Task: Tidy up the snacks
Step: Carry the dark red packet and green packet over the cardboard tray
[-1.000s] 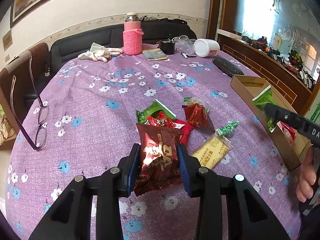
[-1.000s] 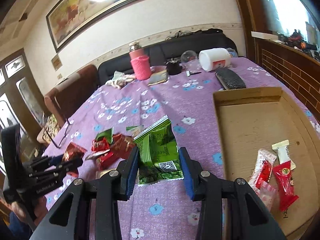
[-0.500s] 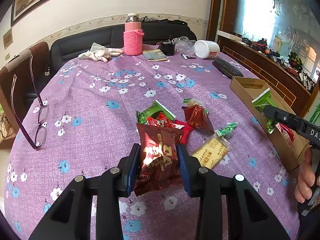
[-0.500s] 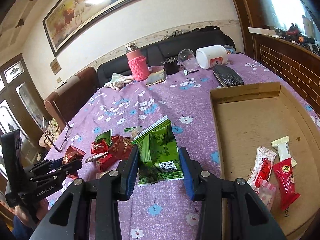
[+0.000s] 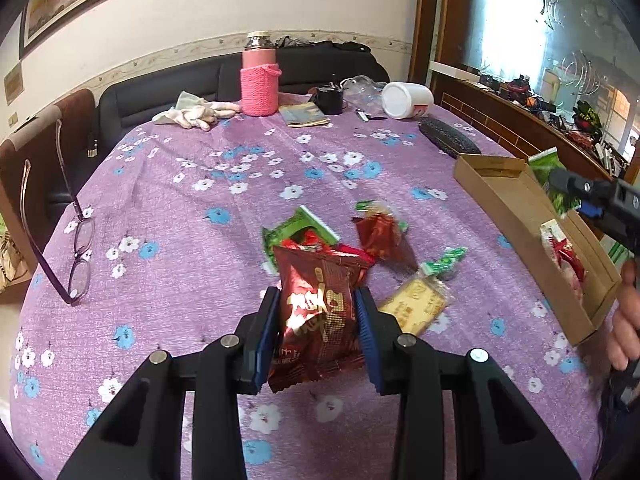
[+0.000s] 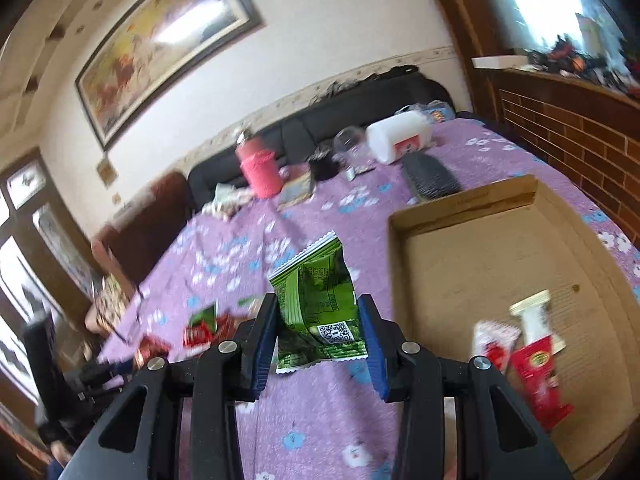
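Purple floral cloth (image 5: pixel 192 208) covers the whole table, and both grippers hang above it with a packet each. The left gripper (image 5: pixel 316 320) points steeply down over the near middle of the table, its blue pads clamped narrow on the sides of a dark red foil snack packet (image 5: pixel 316 312) that is lifted clear of the cloth. Just beyond it lies the loose heap of snacks: a green packet (image 5: pixel 298 226), a small red packet (image 5: pixel 380 232), a green-wrapped candy (image 5: pixel 444 260) and a yellow biscuit packet (image 5: pixel 416 308).

The right gripper (image 6: pixel 318 332) slopes down more gently and is rolled a little to one side; its pads pinch a green snack packet (image 6: pixel 316 300) with a QR code, held in the air beside the left wall of the cardboard box (image 6: pixel 480 260). In the left wrist view this gripper reaches in from the right edge above the box, with the fingers of the person's right hand (image 5: pixel 624 320) curled around its handle. In the box's near end lie a red-and-white bar (image 6: pixel 536 344) and a white-and-red packet (image 6: pixel 494 344), touching.

Off to the left, glasses (image 5: pixel 76 248) rest near the table edge. At the far end stand a pink knitted bottle (image 5: pixel 259 76) and a white jar (image 5: pixel 406 100) lying on its side.
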A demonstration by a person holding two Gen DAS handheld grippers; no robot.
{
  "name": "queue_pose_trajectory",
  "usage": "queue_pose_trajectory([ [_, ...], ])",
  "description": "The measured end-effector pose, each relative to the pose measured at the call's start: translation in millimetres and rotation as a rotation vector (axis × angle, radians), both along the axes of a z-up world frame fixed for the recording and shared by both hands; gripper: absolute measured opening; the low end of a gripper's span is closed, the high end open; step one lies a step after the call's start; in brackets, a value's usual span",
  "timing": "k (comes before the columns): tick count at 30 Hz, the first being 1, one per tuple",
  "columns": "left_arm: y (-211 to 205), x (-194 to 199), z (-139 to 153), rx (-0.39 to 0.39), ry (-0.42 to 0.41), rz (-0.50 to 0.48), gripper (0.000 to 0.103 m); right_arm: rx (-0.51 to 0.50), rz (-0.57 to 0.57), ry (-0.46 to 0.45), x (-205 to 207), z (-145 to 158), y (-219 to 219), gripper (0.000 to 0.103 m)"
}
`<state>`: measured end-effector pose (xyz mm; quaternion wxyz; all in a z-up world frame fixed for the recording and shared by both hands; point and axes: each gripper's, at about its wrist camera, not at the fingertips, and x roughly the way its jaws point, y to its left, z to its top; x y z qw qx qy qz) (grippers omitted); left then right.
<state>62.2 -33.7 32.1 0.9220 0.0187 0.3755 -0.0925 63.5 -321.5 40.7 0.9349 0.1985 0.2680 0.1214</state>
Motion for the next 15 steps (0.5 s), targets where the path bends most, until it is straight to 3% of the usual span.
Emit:
queue_pose_trajectory([
  [7, -33, -2, 20, 0.010, -0.016, -0.049, 0.036, 0.136, -0.084, 0.029, 3, -3, -48, 0.042],
  [15, -122, 6, 45, -0.011, -0.021, -0.209, 0.036, 0.233, -0.221, 0.069, 2, -9, -92, 0.042],
])
